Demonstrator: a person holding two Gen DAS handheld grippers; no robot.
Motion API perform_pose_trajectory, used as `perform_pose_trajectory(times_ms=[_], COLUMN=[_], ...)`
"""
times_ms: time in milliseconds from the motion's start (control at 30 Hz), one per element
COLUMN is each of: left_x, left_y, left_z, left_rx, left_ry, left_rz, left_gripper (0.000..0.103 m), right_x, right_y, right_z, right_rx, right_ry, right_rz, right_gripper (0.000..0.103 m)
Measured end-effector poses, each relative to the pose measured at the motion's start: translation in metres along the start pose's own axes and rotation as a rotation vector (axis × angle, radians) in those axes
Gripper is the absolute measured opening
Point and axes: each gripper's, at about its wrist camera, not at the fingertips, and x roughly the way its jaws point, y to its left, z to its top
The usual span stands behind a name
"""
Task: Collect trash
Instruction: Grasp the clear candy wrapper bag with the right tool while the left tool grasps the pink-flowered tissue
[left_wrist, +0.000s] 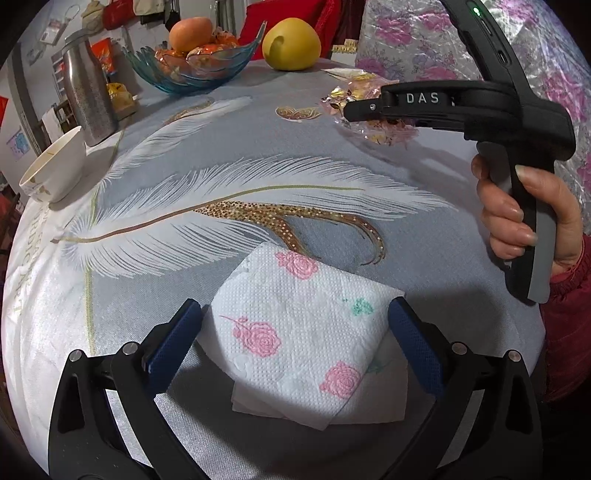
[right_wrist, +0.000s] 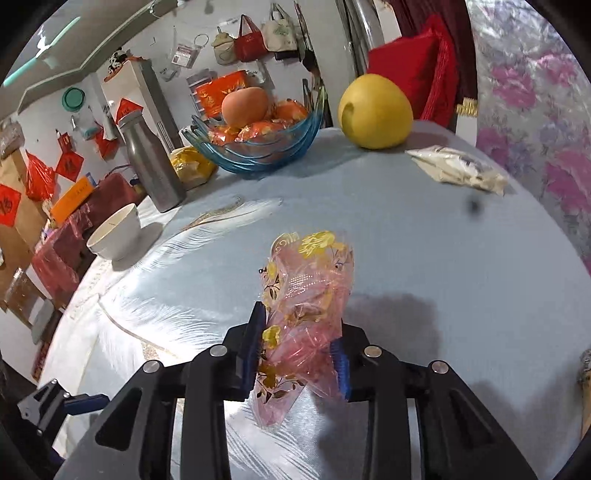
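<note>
Your right gripper (right_wrist: 299, 354) pinches the crinkly pink wrapper (right_wrist: 306, 295) just above the table (right_wrist: 424, 240); it is light, slippery film, so grip its bunched middle. Your left gripper (left_wrist: 295, 325) stands spread around the soft folded napkin (left_wrist: 295, 332) lying on the table; pinch it across the layers.

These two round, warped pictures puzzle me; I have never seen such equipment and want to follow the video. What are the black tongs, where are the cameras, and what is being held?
No robot here: a person holds a trigger-handled gripper in each hand, with a wide-angle camera on each looking along its fingers. In the left camera's picture, the left gripper stands open around a rose-printed paper napkin on the feather-patterned tablecloth; the person's hand holds the right tool. In the right camera's picture, the right gripper pinches a crumpled pink and gold wrapper. Also there: a glass fruit bowl, yellow pomelo, metal bottle, white bowl, white packet.
</note>
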Motion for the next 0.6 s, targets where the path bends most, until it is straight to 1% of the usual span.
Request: perform_pose_trajectory(times_ms=[133, 300, 400, 467, 600], left_x=[0.001, -0.003, -0.007, -0.010, -0.014], left_y=[-0.004, -0.007, -0.012, -0.016, -0.023], left_z=[0.002, 0.000, -0.003, -0.006, -0.008], left_rx=[0.009, -0.011, -0.013, -0.017, -0.015], left_ry=[0.010, 0.011, 0.002, -0.007, -0.021], left_rz=[0.021, 0.050, 0.063, 0.062, 0.057], left_gripper=[0.096, 0.096, 0.090, 0.082, 0.072], right_x=[0.002, 0.005, 0.006, 0.006, 0.006], right_y=[0.004, -0.001, -0.004, -0.004, -0.003], right_z=[-0.002, -0.002, -0.002, -0.001, -0.002], right_rx=[-0.023, -0.005, 0.009, 0.013, 0.007], right_ry=[0.007, 0.027, 0.033, 0.030, 0.031], right_rz=[-0.012, -0.010, -0.004, -0.001, -0.002], right_gripper=[0.036, 0.036, 0.036, 0.036, 0.036])
